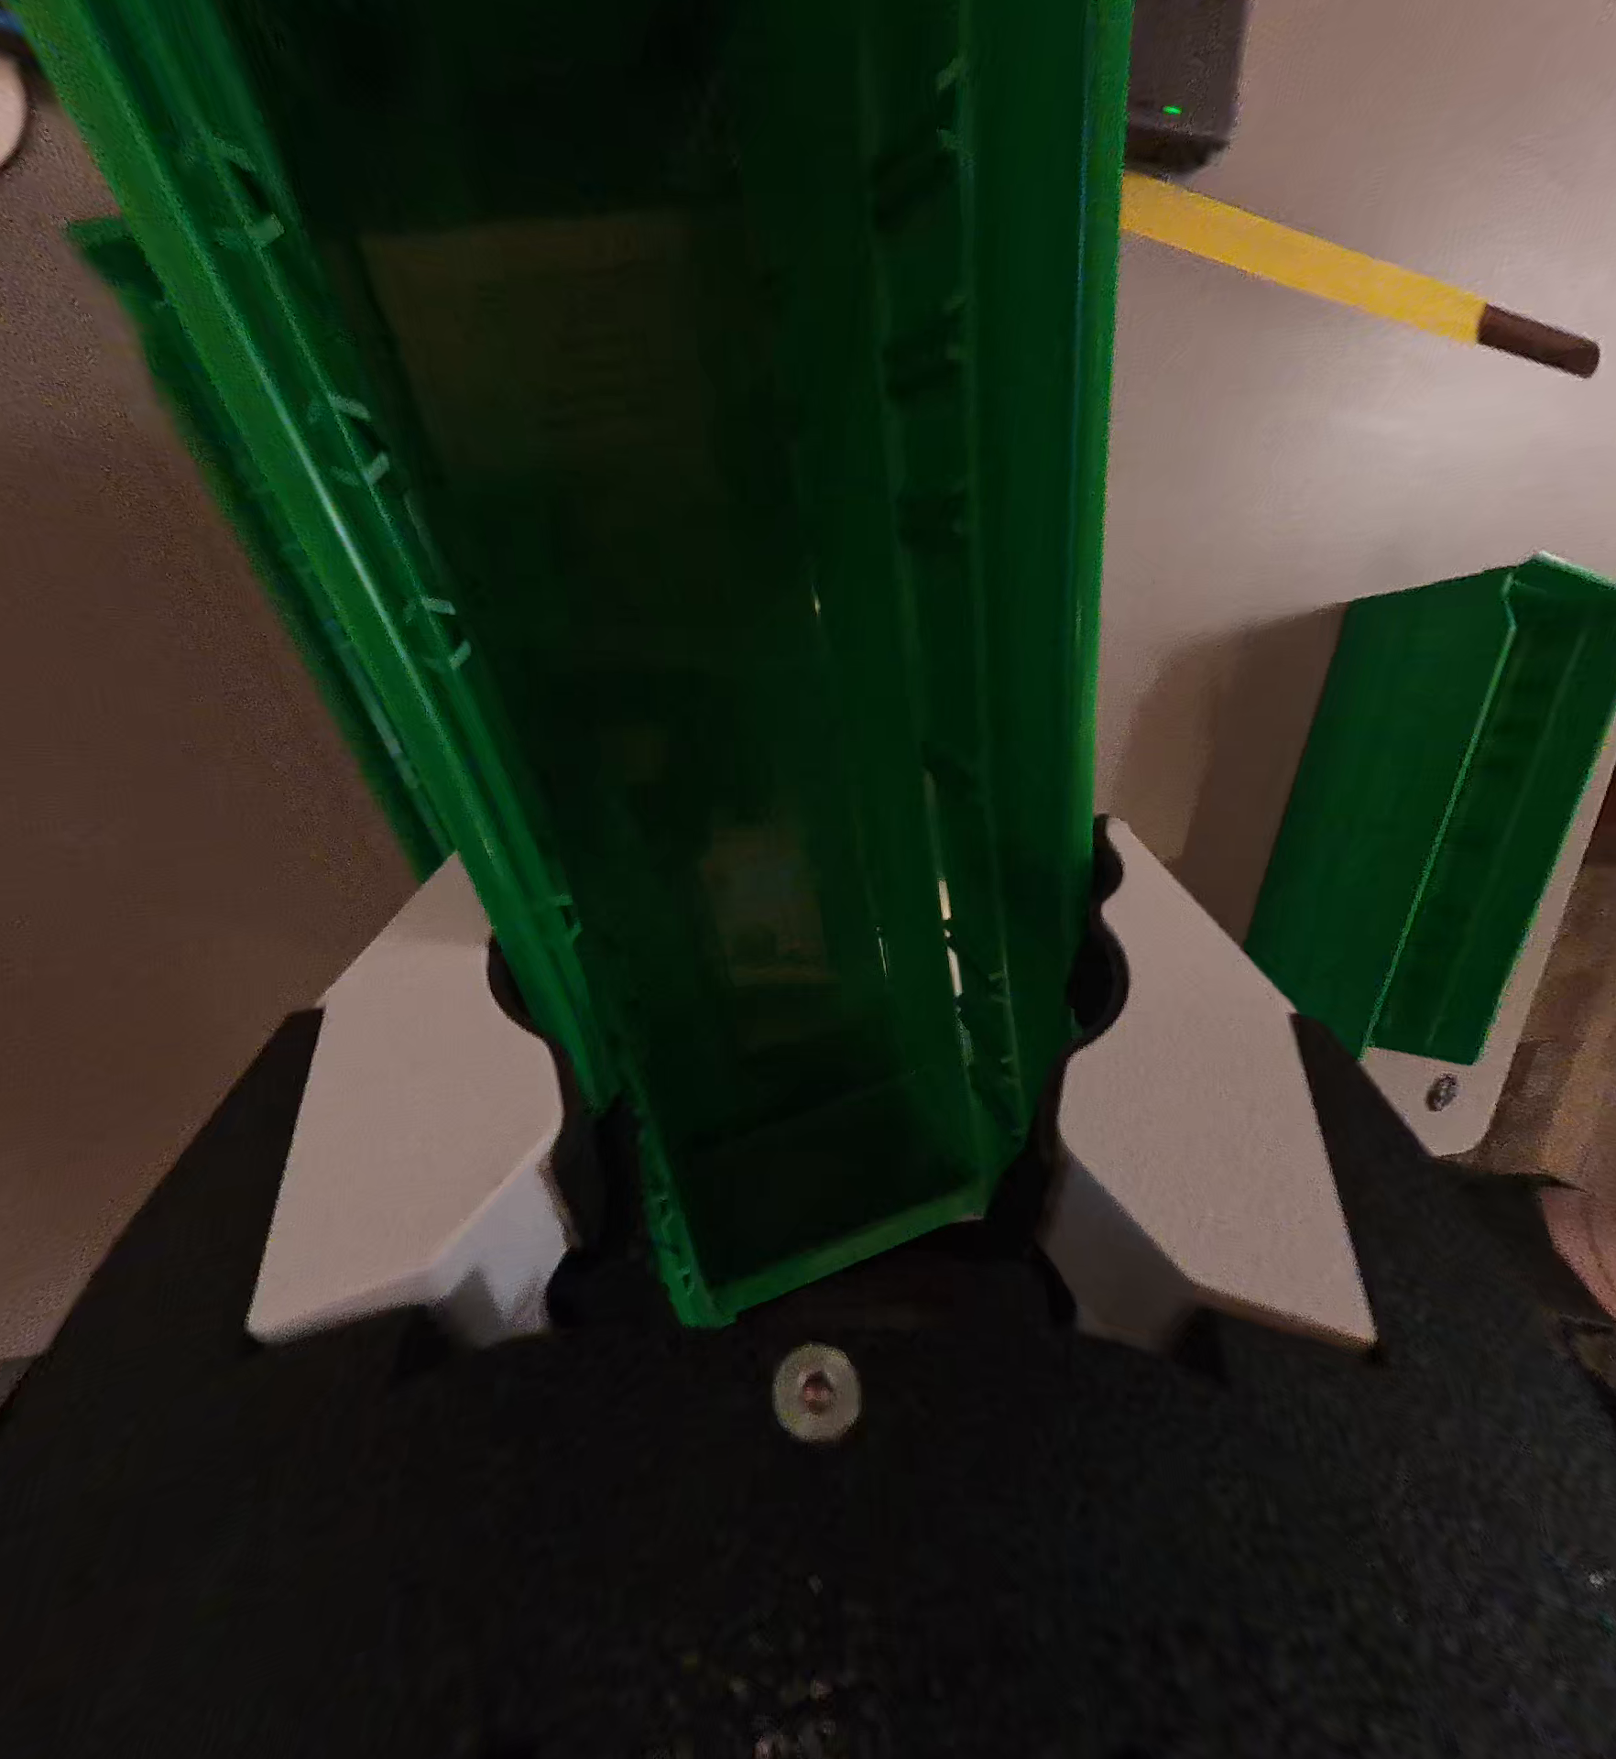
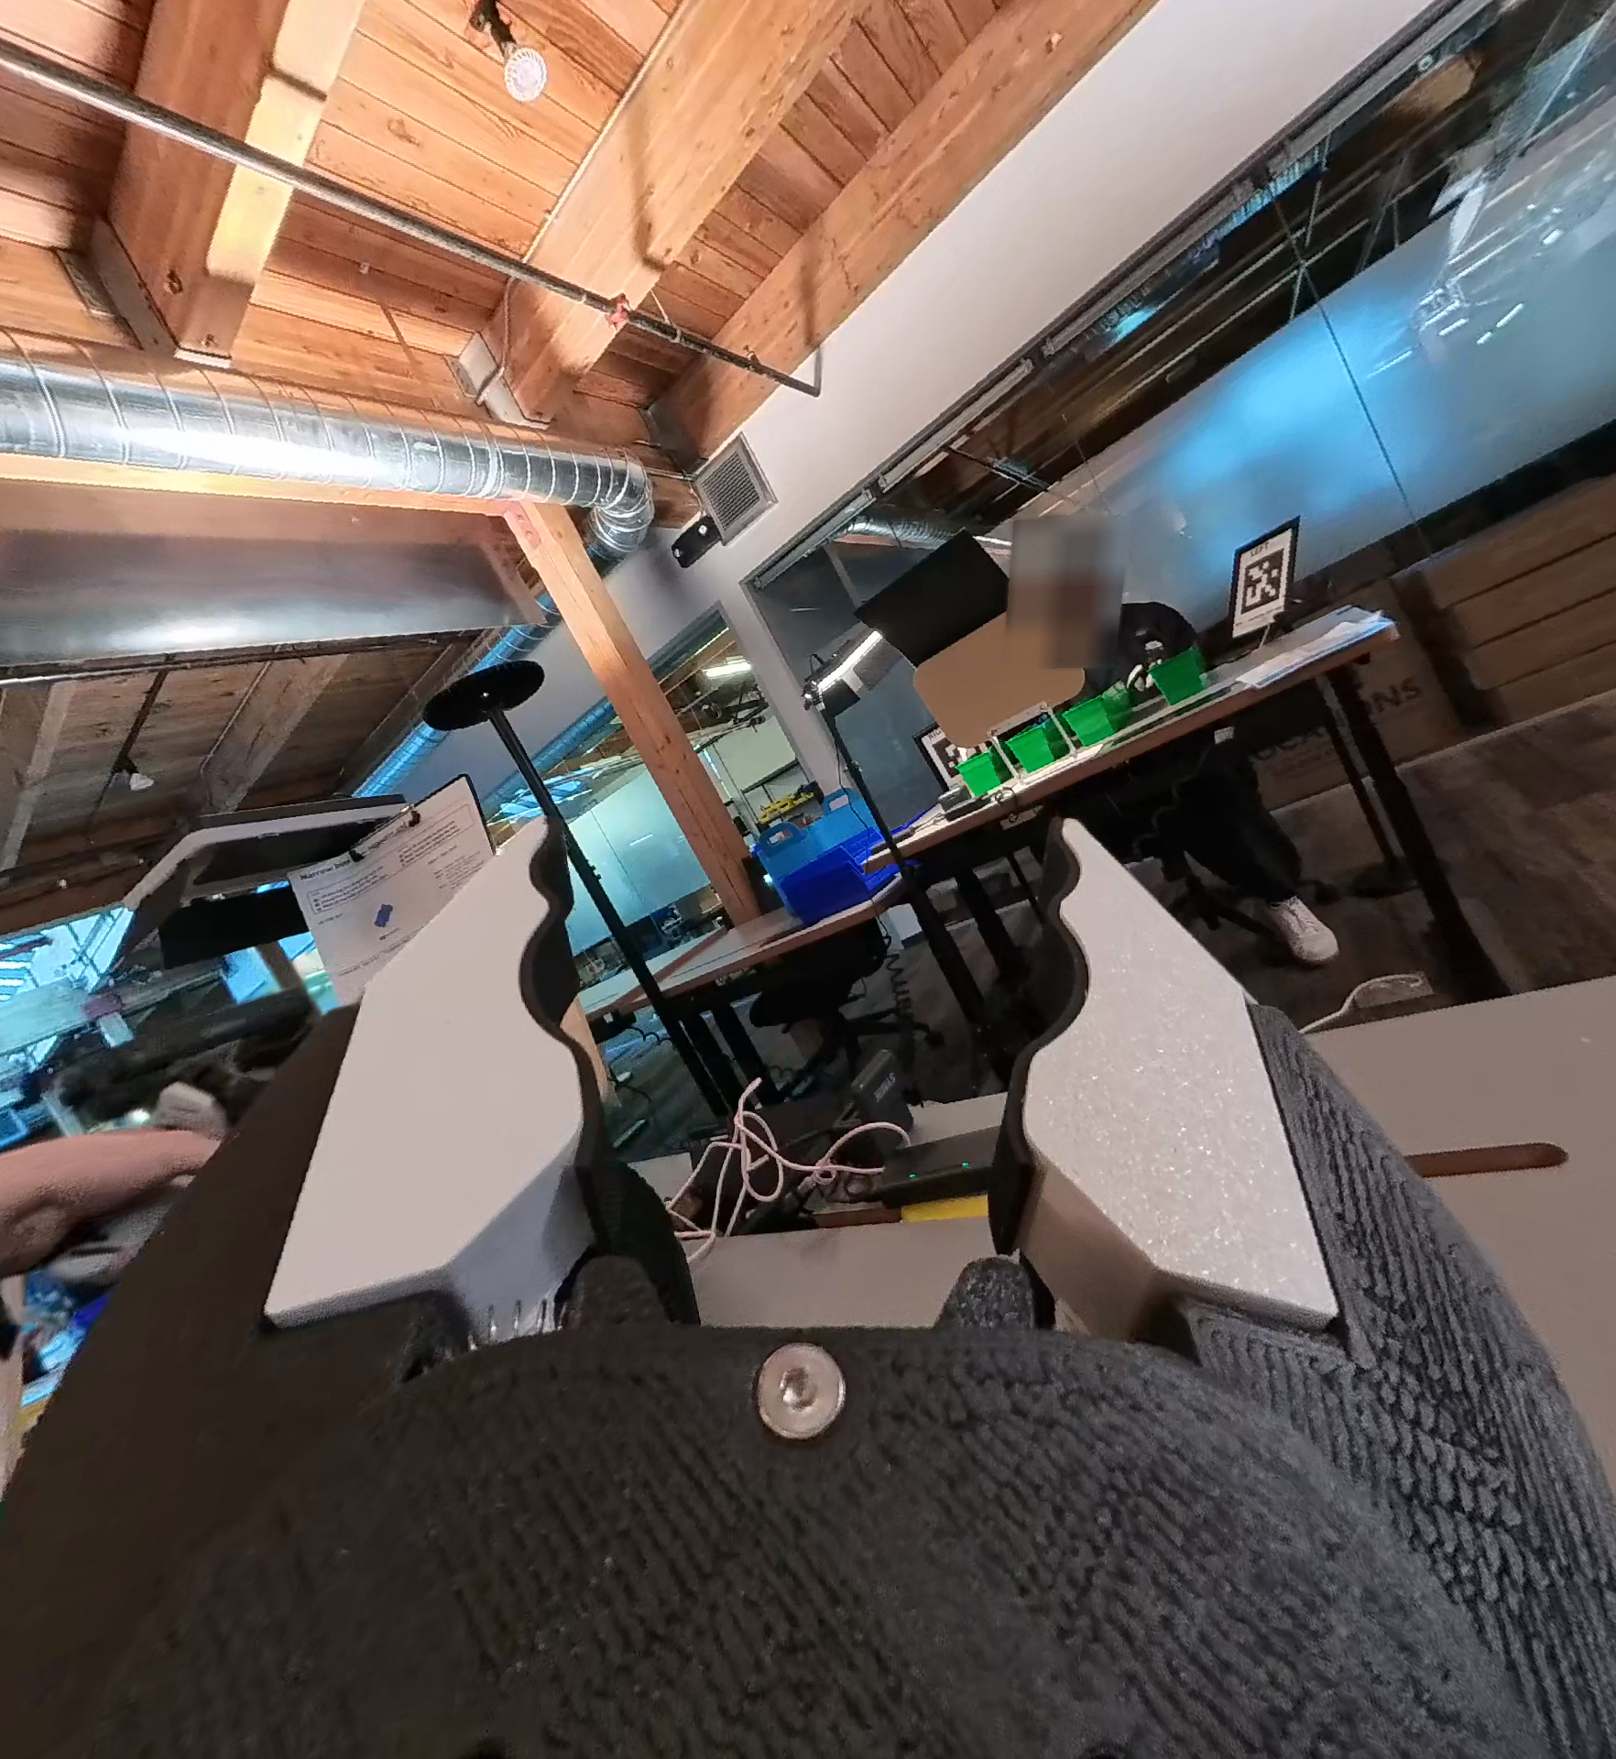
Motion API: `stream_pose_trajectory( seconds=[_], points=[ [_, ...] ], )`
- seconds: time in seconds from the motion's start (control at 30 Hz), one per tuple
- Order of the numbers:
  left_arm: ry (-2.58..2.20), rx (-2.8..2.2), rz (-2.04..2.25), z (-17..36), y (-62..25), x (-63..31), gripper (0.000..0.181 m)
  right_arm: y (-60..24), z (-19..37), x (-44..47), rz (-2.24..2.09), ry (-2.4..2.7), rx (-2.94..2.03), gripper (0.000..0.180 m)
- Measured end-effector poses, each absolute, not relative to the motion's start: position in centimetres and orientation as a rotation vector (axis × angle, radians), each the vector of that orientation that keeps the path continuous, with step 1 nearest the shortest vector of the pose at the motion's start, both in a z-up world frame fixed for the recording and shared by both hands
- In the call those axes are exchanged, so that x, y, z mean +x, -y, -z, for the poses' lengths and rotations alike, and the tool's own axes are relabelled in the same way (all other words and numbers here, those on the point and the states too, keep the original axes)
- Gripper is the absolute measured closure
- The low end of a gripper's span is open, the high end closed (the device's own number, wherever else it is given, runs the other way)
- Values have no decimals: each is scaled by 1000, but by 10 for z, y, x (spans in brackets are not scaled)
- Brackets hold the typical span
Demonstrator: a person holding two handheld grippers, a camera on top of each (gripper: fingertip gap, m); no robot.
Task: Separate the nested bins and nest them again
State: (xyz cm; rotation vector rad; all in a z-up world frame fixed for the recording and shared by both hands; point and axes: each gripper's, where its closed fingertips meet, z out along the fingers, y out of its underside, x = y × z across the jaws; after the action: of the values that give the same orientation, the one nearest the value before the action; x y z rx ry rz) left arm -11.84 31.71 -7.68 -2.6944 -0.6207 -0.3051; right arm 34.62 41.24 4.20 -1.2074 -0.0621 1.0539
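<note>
Green bin [image 1: 690, 666] between left gripper [image 1: 799, 952] fingers

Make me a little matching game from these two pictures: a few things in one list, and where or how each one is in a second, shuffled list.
Things:
1. left gripper
2. right gripper
3. second green bin
4. yellow strip

States or places:
A. open, nothing between its fingers, tilted up toward the room
B. on the pale table, right of the held bin
C. closed around the end of a long green bin
D. on the table, farther back, with a brown tip

Pairs: 1-C, 2-A, 3-B, 4-D
</note>
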Motion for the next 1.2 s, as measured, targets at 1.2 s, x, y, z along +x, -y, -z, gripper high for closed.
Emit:
stream_pose_trajectory(
  seconds=[1.2],
  points=[
    [585, -2818, -100, 144, -326, -133, 21, -426, -28, 337, -1080, 74, -1273, 81]
  ],
)
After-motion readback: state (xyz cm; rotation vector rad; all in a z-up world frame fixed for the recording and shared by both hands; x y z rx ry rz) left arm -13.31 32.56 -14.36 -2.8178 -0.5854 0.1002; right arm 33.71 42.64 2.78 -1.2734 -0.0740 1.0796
